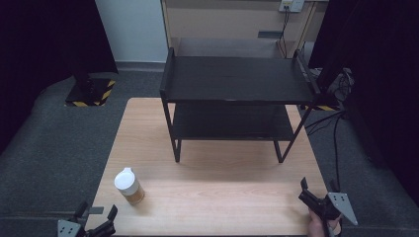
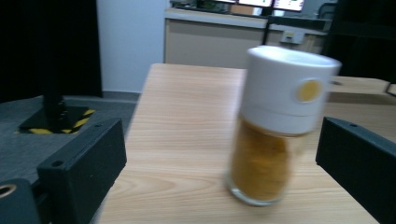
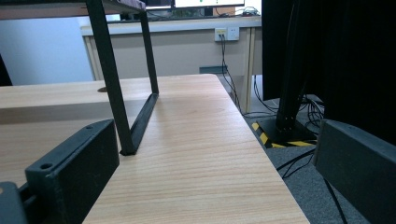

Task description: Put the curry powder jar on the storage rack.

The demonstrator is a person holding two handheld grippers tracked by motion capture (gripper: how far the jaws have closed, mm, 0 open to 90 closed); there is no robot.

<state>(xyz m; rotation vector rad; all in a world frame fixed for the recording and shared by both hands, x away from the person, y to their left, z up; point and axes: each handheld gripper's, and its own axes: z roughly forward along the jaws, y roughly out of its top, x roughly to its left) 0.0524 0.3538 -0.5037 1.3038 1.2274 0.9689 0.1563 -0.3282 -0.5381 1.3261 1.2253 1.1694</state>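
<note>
Spice jar (image 2: pixel 275 126): white cap, yellow dot, no readable text. Both hand-held grippers wide apart, empty.

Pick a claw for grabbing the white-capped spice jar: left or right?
Left. The left claw sits open just short of the white-capped glass jar of orange powder, which stands between its jaws in the left gripper view. The right claw is across the table, facing the black metal shelf.
</note>
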